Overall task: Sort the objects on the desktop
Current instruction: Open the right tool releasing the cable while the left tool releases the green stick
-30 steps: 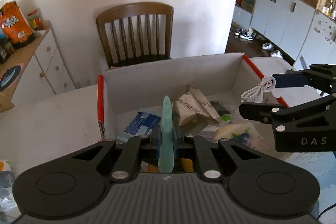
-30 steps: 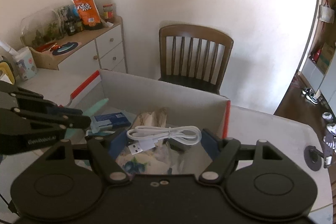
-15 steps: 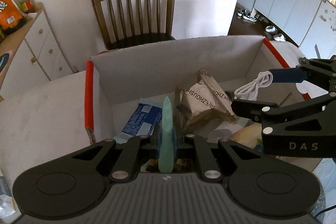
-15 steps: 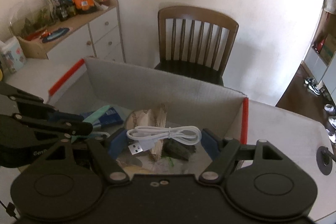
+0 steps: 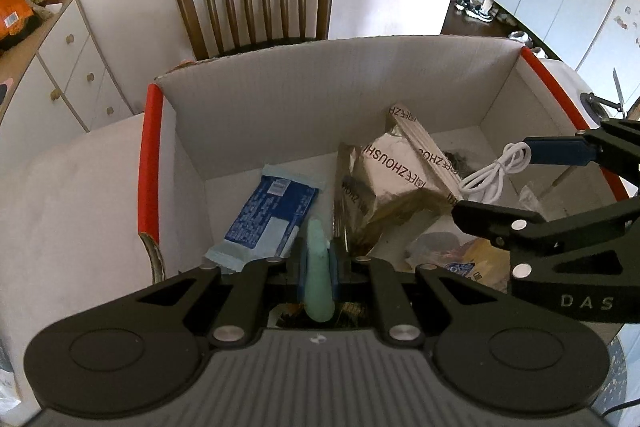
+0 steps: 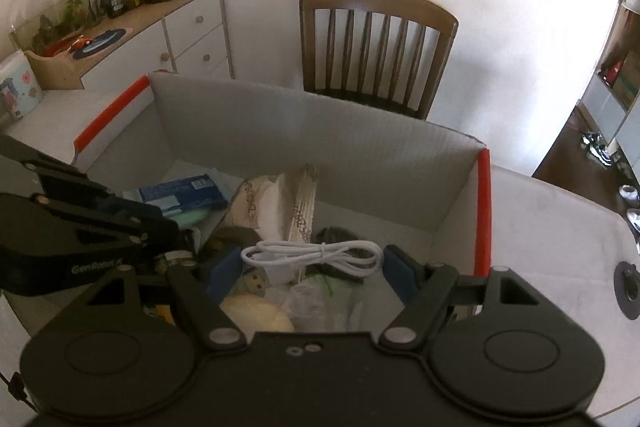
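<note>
Holding both items above the open cardboard box (image 5: 320, 99) on the table (image 5: 72, 195). Left: the left hand-held gripper (image 5: 318, 263) is clamped on a pale green strip (image 5: 318, 275), poised over the box's near-left corner beside a blue packet (image 5: 272, 215). Centre: a crumpled foil bag (image 5: 396, 179) stands in the box. Right: the right hand-held gripper (image 6: 312, 263) is clamped on a coiled white cable (image 6: 312, 255), its USB plug dangling. Risk, as judged: on release, the loose plug may snag a finger, or the cable may uncoil and drape over the box's near edge.
</note>
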A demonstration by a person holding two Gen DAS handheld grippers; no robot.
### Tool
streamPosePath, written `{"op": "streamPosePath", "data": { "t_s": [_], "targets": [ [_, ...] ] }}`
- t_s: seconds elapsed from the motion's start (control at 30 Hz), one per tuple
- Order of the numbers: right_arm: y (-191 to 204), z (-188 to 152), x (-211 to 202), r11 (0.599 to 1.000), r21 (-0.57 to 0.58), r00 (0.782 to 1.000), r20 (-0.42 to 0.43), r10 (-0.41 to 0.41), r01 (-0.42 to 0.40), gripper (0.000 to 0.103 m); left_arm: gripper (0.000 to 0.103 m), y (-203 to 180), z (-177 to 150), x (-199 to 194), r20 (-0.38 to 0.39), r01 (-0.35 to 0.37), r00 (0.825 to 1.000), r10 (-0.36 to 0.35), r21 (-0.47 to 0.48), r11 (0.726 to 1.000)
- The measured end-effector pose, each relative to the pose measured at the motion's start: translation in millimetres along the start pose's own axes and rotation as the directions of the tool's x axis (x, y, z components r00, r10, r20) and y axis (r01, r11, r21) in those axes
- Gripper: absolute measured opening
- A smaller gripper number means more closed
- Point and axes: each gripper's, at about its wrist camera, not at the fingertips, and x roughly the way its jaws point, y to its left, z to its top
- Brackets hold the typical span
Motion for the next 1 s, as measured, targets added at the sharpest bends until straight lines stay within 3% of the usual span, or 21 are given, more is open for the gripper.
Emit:
{"op": "streamPosePath", "data": {
  "t_s": [0.5, 1.0],
  "targets": [
    [-2.8, 1.0, -10.0, 1.0, 0.024, 1.0, 0.011, 0.007, -0.007, 0.081, 0.011, -3.3, -2.0, -16.8, 0.008, 0.008, 1.0, -0.008, -0.007, 1.0],
    [-0.1, -0.5, -65.9, 1.0, 0.013, 0.996, 0.085, -0.009, 0.008, 0.082, 0.012, -14.3, -10.0, -74.6, 0.08, 0.015, 0.997, -0.013, -0.024, 1.0]
  ]
}}
